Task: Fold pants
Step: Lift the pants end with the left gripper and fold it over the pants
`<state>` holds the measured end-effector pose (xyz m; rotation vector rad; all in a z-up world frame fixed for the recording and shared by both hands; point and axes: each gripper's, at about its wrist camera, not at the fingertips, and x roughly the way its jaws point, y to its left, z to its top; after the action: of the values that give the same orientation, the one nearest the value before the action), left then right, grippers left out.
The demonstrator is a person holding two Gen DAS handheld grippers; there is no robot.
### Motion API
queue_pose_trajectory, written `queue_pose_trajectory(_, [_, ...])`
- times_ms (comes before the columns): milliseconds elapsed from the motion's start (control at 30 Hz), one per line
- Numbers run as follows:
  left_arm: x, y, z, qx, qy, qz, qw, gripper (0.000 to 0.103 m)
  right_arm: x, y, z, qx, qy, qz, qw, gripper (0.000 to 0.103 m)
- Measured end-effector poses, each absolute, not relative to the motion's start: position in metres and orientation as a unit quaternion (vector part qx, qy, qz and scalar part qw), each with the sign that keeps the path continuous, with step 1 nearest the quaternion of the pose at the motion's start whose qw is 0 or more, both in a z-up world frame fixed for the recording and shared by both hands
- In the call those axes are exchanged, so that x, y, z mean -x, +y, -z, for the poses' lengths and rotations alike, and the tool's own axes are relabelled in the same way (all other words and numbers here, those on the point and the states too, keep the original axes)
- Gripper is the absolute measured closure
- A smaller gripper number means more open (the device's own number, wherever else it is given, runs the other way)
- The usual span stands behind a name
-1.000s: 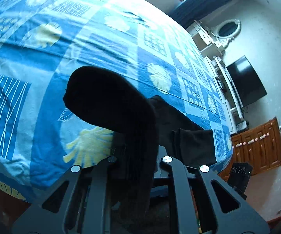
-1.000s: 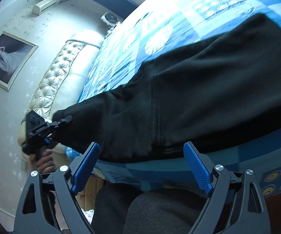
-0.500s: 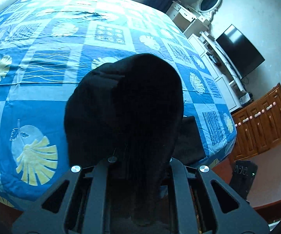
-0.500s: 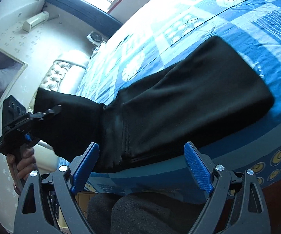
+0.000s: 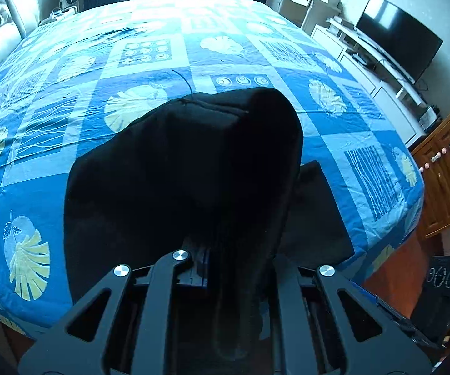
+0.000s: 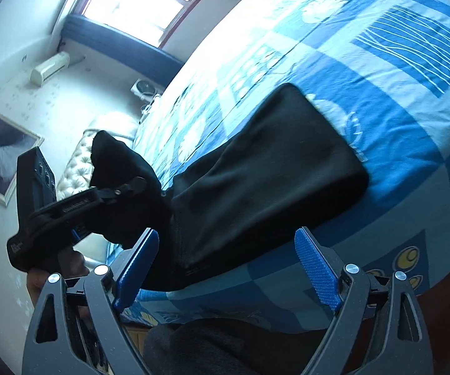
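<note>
Left gripper clamped tight on a lifted bunch of the black pants, angled steeply down over the bed, cloth draping forward and hiding the fingertips. Right gripper low at the bed's near edge, jaws wide apart, nothing between them, pants lying just beyond at twelve o'clock. Television off at two o'clock in the left view.

Your left claw is clamping a fold of the black pants, which are draping over its fingers and hiding them. Beyond the claw the blue patterned bed is spreading out, and another part of the pants is lying flat just right of it.
</note>
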<state>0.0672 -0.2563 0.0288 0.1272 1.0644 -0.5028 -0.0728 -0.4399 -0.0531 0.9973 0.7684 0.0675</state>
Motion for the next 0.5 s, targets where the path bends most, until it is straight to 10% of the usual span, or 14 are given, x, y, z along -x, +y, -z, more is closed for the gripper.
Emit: queue_pose_trajectory(500, [-0.053, -0.319, 0.027, -0.135, 0.503, 0.193, 0.832, 0.091, 0.097, -0.480, 0.077, -0.513, 0.341, -0.001, 0.787, 0.015])
